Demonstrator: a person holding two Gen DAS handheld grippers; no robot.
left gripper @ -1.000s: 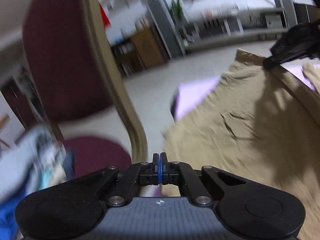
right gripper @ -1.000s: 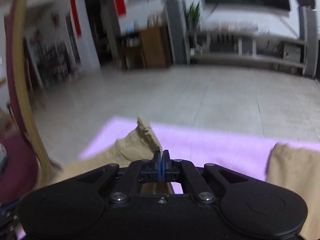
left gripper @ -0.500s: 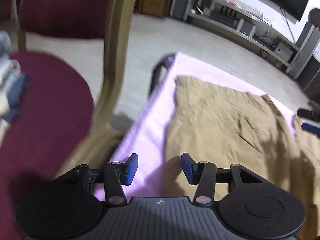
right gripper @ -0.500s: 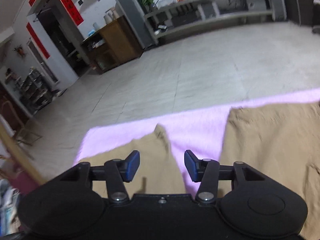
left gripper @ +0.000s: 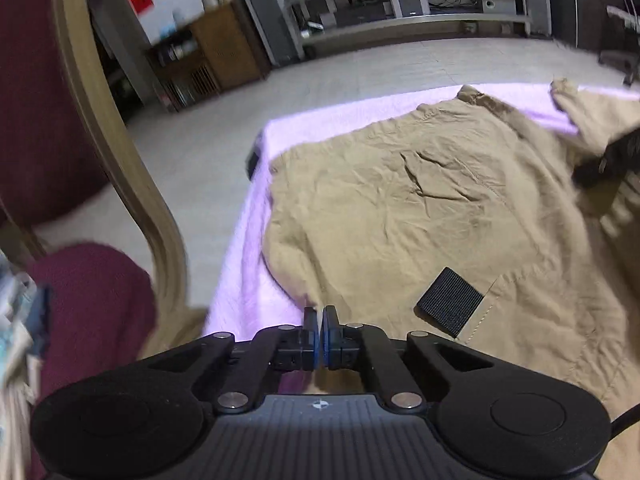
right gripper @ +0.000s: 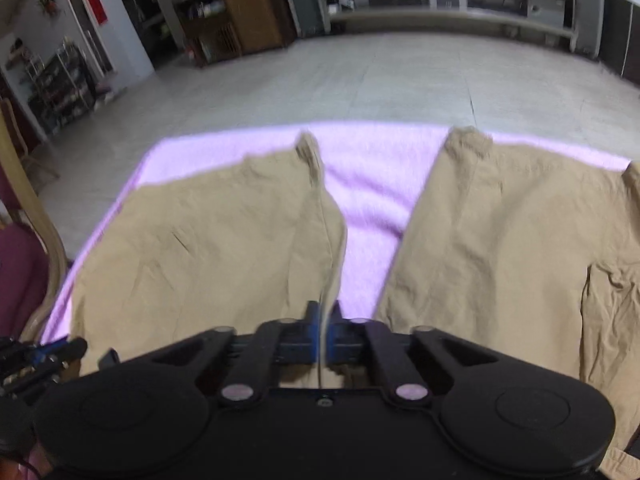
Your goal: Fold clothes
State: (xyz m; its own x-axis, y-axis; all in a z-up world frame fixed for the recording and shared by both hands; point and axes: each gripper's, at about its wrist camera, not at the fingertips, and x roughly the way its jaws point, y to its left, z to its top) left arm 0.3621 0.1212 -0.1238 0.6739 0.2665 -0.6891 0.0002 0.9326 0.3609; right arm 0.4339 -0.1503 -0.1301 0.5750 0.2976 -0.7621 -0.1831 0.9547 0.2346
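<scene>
Khaki trousers [right gripper: 208, 248] lie spread on the pink-covered worktop [right gripper: 372, 208], legs toward 12 o'clock. Left gripper [left gripper: 320, 328] has its jaws clamped on the outer edge, right gripper [right gripper: 323, 332] on the inseam. Lift both evenly, keeping the cloth taut, and lay this leg squarely over the other at 3 o'clock.

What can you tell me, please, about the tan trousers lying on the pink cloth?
The tan cotton-looking trousers lie flat and creased on the pink cloth, legs spread in a V pointing away. A black ribbed strap sits by a stitched pocket. The left gripper pinches the left leg's outer edge; the right gripper pinches its inner edge.
</scene>
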